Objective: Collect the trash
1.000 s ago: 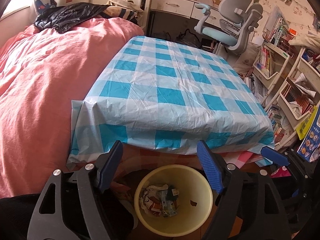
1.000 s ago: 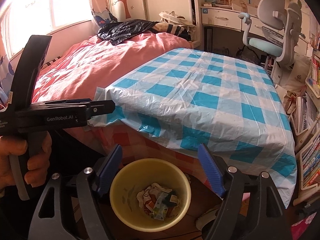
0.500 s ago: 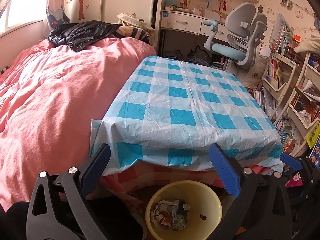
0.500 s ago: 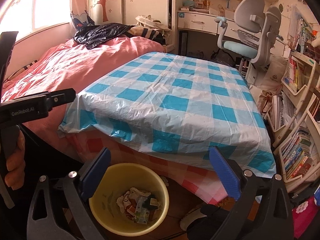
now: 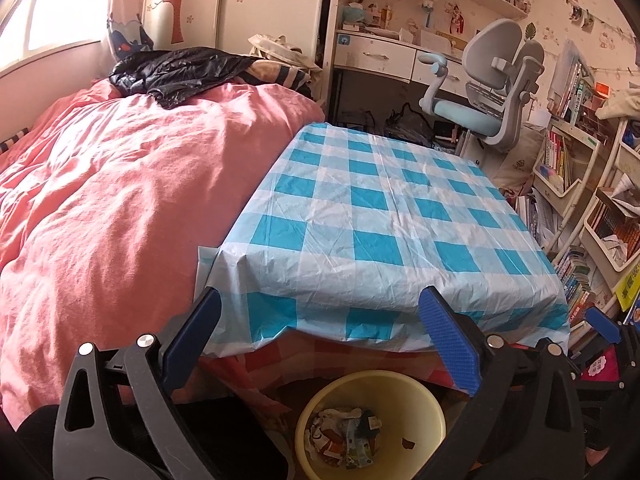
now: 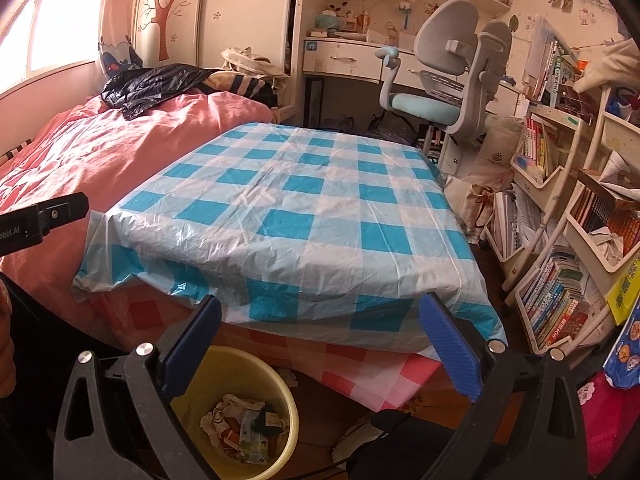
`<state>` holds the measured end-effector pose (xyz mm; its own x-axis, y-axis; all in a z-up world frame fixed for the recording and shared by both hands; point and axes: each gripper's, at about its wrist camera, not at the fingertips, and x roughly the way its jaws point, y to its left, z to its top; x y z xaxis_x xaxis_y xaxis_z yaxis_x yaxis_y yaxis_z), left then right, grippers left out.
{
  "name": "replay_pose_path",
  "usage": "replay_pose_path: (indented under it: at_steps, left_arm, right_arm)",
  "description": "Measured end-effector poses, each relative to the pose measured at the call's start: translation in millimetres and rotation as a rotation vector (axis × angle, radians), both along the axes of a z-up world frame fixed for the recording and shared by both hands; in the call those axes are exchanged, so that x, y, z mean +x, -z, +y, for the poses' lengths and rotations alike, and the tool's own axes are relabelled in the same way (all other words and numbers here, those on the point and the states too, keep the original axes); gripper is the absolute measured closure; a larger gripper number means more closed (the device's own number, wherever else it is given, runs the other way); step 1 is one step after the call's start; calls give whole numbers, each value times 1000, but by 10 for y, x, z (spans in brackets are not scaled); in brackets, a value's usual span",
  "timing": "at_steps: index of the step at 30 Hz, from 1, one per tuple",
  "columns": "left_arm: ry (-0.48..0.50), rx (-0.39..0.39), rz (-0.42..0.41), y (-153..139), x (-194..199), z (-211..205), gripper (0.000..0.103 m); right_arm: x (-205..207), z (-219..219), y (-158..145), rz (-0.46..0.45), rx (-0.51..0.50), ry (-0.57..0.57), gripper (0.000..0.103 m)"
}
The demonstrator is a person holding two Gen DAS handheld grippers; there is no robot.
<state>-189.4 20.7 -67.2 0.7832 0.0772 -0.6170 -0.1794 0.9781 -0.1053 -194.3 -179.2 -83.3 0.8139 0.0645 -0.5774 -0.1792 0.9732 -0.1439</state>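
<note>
A yellow bin (image 5: 428,404) stands on the floor below the table's near edge, with crumpled wrappers (image 5: 344,438) in it. It also shows in the right wrist view (image 6: 248,376), with the wrappers (image 6: 244,424) inside. My left gripper (image 5: 320,344) is open and empty, held above the bin. My right gripper (image 6: 320,344) is open and empty, above and right of the bin. No trash shows on the blue-checked tablecloth (image 5: 380,216).
A bed with a pink duvet (image 5: 120,200) lies left of the table, with a black jacket (image 5: 172,72) on it. A grey desk chair (image 5: 492,92) and a desk stand behind. Bookshelves (image 6: 560,280) crowd the right side. The other gripper's body (image 6: 40,220) shows at left.
Both grippers have risen and tilted up, so the bin has dropped to the bottom of each view and more of the room shows. Both stayed open.
</note>
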Motion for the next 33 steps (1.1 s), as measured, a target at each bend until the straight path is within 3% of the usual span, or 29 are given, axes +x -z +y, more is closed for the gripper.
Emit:
replay_pose_path:
  at_steps: [33]
  left_arm:
    - [-7, 120, -21, -36, -83, -121, 7]
  right_arm:
    - [-59, -96, -42, -62, -22, 83, 8]
